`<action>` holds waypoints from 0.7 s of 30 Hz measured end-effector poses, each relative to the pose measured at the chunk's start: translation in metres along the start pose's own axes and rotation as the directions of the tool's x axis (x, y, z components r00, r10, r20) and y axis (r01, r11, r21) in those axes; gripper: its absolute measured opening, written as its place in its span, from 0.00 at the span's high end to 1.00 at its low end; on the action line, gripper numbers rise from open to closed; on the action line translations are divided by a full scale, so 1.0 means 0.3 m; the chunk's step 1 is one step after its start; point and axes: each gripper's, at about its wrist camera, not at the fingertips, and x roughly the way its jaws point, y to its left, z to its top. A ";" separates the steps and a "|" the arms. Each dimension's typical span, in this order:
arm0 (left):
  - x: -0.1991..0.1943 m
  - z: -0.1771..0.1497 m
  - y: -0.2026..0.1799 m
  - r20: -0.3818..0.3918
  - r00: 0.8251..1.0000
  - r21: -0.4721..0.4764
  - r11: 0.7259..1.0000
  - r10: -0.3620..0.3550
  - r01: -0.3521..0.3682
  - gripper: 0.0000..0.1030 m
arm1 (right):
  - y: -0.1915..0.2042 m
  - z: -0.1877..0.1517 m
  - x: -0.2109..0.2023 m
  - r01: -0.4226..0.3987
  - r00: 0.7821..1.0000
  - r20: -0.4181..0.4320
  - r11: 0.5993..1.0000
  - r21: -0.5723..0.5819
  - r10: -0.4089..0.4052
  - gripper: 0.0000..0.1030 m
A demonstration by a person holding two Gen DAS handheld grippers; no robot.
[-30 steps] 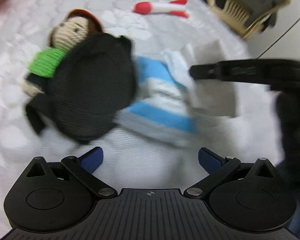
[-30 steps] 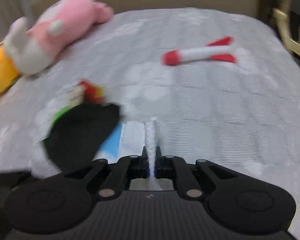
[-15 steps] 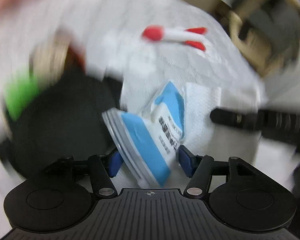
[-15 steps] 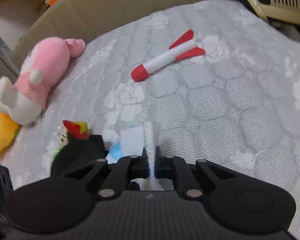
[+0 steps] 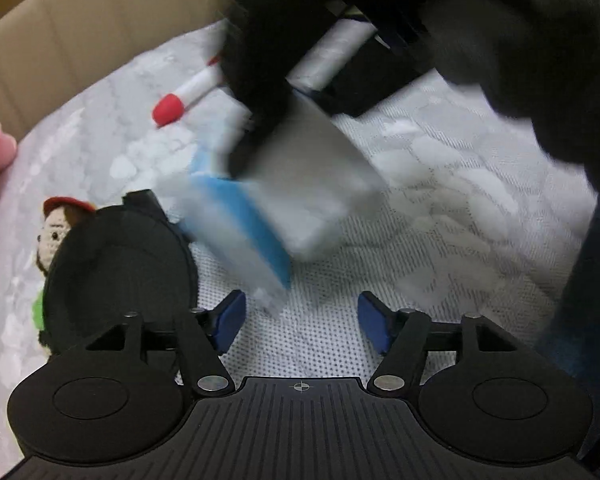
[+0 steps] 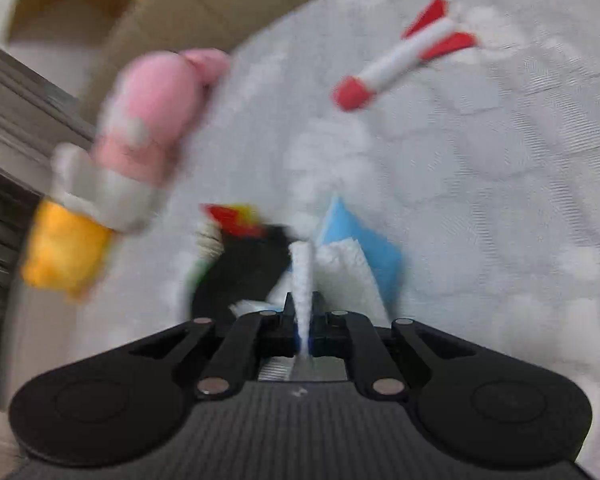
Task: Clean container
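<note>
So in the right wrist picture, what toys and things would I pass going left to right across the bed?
Yellow plush → pink plush → black container → white tissue pinched in the hand-held gripper → blue packet → red-and-white rocket toy.

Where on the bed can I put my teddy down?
The widest bare quilt lies right of the blue-and-white pack and below the red-and-white rocket. Another patch sits between the rocket and the pink plush. It is crowded around the black container, the knitted doll and the pack.
</note>
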 end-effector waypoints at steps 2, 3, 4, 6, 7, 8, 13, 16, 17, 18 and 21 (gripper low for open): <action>-0.018 0.022 0.059 0.045 0.999 -0.098 0.995 0.023 -0.018 0.11 | -0.009 0.000 0.002 0.037 0.999 0.000 0.999 0.014 -0.037 0.95; -0.030 0.031 0.092 0.066 0.997 -0.149 0.988 0.037 -0.026 0.08 | -0.016 0.001 0.004 0.043 0.999 -0.002 0.999 0.026 -0.043 0.95; -0.019 0.048 0.115 0.075 0.997 -0.174 0.985 0.035 -0.022 0.07 | -0.018 0.003 0.007 0.050 0.999 -0.004 0.998 0.032 -0.050 0.95; 0.033 0.092 0.144 0.077 0.997 -0.188 0.982 0.011 0.004 0.07 | -0.013 0.003 0.019 0.064 0.998 -0.006 0.998 0.027 -0.063 0.95; 0.060 0.116 0.145 0.086 0.996 -0.178 0.984 0.002 0.013 0.07 | -0.011 0.001 0.024 0.064 0.998 -0.009 0.998 0.026 -0.063 0.95; 0.083 0.136 0.135 0.105 0.994 -0.149 0.989 -0.001 0.017 0.07 | -0.011 0.000 0.027 0.064 0.998 -0.010 0.998 0.026 -0.064 0.94; 0.167 0.147 0.005 0.148 0.988 0.033 0.998 0.041 -0.046 0.18 | -0.053 0.003 0.030 0.060 0.997 -0.042 0.995 0.082 -0.057 0.68; 0.179 0.082 -0.084 0.199 0.968 0.178 0.965 0.155 -0.191 0.28 | -0.071 0.007 0.009 0.025 1.000 -0.018 0.993 0.115 -0.023 0.87; 0.181 0.059 -0.110 0.226 0.955 0.251 0.935 0.194 -0.249 0.34 | -0.069 0.009 -0.005 0.026 1.000 0.007 0.994 0.110 -0.027 0.87; 0.185 0.041 -0.127 0.244 0.943 0.317 0.901 0.225 -0.297 0.37 | -0.066 0.010 -0.018 0.028 0.999 0.031 0.994 0.106 -0.031 0.90; 0.187 0.007 -0.147 0.259 0.936 0.443 0.831 0.240 -0.336 0.38 | -0.058 0.015 -0.058 0.034 0.993 0.106 0.995 0.094 -0.044 0.94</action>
